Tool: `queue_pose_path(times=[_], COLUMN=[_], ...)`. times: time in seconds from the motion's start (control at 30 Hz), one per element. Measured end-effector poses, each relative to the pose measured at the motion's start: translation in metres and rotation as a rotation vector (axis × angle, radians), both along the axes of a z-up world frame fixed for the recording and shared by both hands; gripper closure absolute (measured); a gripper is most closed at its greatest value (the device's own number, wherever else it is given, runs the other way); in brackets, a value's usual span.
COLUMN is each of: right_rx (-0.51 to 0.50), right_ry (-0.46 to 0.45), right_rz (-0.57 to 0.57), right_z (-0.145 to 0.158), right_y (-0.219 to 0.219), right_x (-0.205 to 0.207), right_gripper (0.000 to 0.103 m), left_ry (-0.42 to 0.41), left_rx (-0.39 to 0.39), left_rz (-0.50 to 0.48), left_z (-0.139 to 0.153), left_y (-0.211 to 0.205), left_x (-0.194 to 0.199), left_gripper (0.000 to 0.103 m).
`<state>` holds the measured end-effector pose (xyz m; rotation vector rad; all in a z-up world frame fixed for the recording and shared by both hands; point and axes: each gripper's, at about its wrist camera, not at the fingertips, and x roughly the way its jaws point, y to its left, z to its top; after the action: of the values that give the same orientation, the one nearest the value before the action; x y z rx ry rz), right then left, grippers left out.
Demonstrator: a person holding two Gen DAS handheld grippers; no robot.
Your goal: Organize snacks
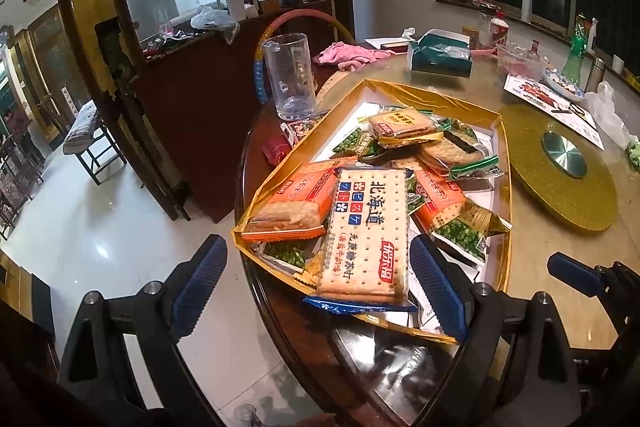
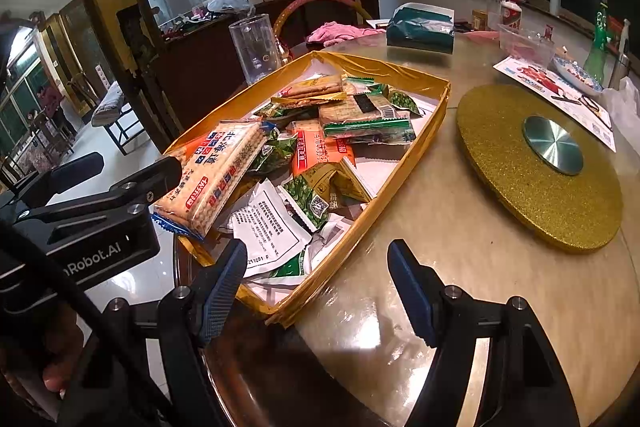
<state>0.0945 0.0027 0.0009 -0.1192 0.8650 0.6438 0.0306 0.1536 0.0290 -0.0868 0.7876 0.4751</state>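
Observation:
A gold-edged tray (image 1: 420,97) (image 2: 360,67) sits near the edge of the round table, piled with snack packs. A large cracker pack (image 1: 364,239) (image 2: 212,179) lies tilted on top of the pile at the tray's near corner. My left gripper (image 1: 320,279) (image 2: 140,163) stands open around the near end of that pack, and its pads do not press on it. Orange cracker packs (image 1: 296,203) (image 2: 316,151) and green pea packets (image 1: 460,233) (image 2: 308,193) lie around it. My right gripper (image 2: 320,287) is open over the bare tabletop, just beside the tray's near corner, with nothing between its fingers (image 1: 572,273).
A clear glass mug (image 1: 290,75) (image 2: 256,47) stands behind the tray. A gold turntable disc (image 1: 560,179) (image 2: 540,163) lies to the right. Farther back are a green tissue box (image 1: 440,57) (image 2: 420,29), a pink cloth (image 1: 348,55), a green bottle (image 2: 598,43) and dishes. The table edge drops to the floor at left.

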Motion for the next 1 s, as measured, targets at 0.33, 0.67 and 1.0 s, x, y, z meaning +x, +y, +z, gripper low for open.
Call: queue_pose_path(times=[0.33,0.67,1.0], right_rx=[-0.010,-0.015,-0.016], right_ry=[-0.001,-0.003,0.000], right_rz=[-0.005,-0.003,-0.006], right_z=[-0.0018,-0.0026,-0.0029], right_y=[0.0023,0.0055,0.0056], right_x=[-0.0017,-0.0034,-0.0025], right_gripper=[0.030,0.030,0.030], left_ry=[-0.001,0.001,-0.009], left_rx=[0.007,0.013,0.037], left_rz=[-0.005,-0.002,-0.015], left_z=[0.0000,-0.0001,-0.0002], left_y=[0.0026,0.0061,0.0096], left_x=[-0.0022,-0.0036,-0.0007], left_gripper=[0.010,0.010,0.010])
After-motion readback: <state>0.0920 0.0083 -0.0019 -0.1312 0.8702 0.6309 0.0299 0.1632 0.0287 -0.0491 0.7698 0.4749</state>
